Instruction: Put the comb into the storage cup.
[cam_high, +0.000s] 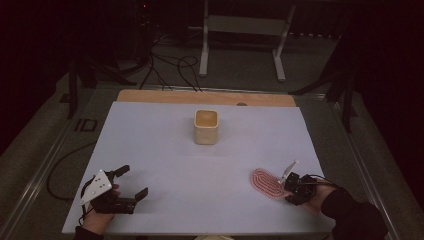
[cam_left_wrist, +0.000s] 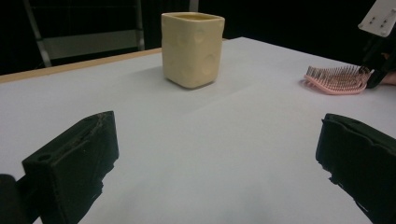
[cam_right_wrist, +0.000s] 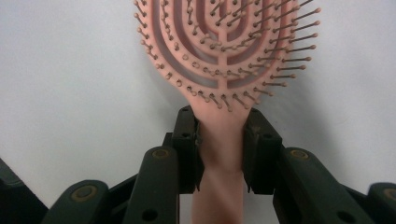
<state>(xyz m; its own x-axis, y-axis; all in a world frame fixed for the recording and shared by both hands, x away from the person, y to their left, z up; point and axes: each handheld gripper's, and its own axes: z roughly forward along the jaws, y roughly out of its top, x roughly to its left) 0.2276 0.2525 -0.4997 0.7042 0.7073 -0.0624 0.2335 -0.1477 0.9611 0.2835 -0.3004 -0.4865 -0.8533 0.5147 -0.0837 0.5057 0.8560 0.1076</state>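
High view: a pink hairbrush (cam_high: 265, 183) lies bristles-up on the white table (cam_high: 165, 145), near right, its handle inside the right gripper (cam_high: 291, 186). Left gripper view: the left gripper's (cam_left_wrist: 210, 154) jaws stand wide apart over bare table. Right gripper view: both jaws clamp the brush handle.

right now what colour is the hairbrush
Pink, bristles included; the hairbrush shows best in the right gripper view.

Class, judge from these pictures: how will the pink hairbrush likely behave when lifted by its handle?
The pink hairbrush looks like slotted plastic, so probably light and stiff. Held only at the narrow handle by the right gripper, its broad head may droop or twist.
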